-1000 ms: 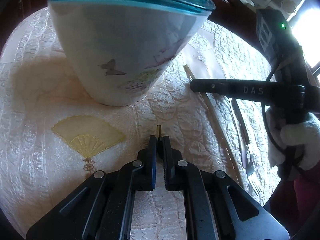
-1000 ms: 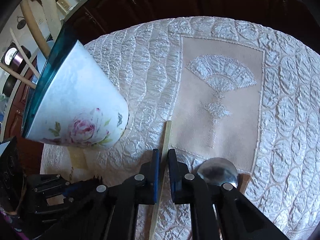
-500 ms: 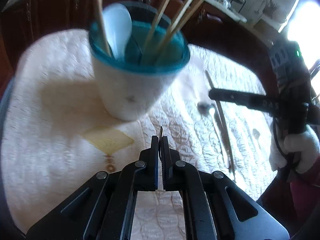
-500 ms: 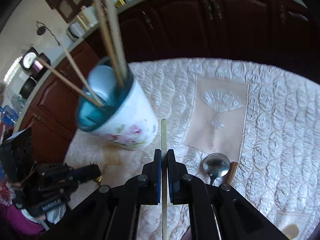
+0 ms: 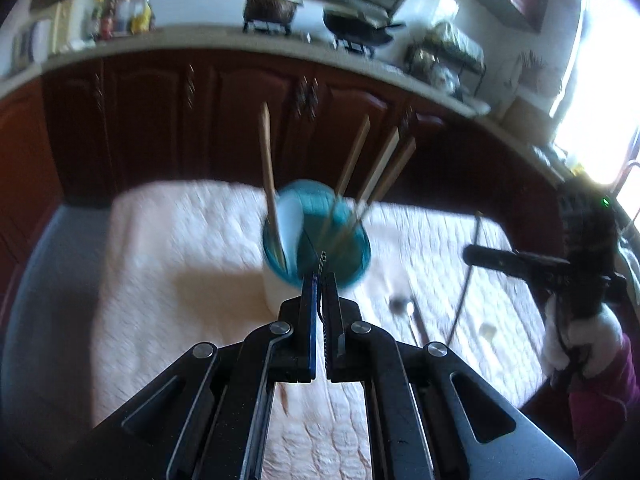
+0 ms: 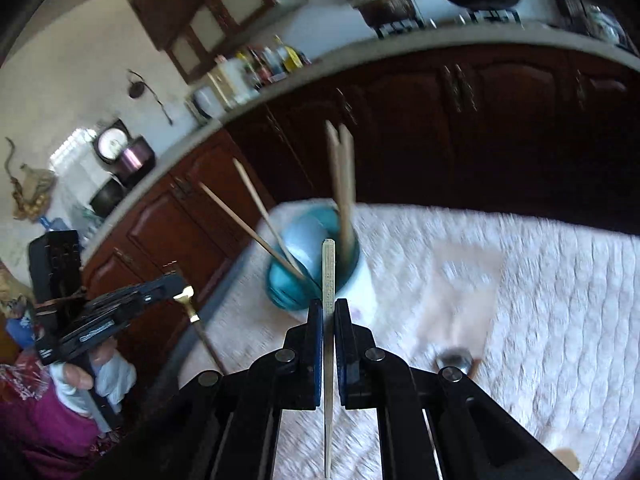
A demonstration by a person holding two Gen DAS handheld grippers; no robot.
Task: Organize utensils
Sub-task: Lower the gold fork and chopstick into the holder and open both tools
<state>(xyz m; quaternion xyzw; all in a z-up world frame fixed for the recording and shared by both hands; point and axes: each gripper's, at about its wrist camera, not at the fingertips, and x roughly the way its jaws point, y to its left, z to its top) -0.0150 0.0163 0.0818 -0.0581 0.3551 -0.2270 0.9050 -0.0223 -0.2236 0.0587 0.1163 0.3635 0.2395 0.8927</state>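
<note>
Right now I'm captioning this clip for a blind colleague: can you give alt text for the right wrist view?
The right gripper is clamped on a pale chopstick, raised toward a teal-rimmed white cup already holding chopsticks. The cup stands on a quilted white tablecloth; a spoon lies at lower right.

White ceramic cup with teal-blue inside (image 6: pixel 362 276), frame centre. Pale tan wooden chopsticks (image 6: pixel 342 176) above it. Cream quilted cloth (image 6: pixel 560 300) with a beige panel, right side. Dark reddish-brown cabinet doors (image 6: pixel 500 120) upper frame. Black gripper fingers (image 5: pixel 331 300), one blue-edged.

No legible text, perhaps from blur.
</note>
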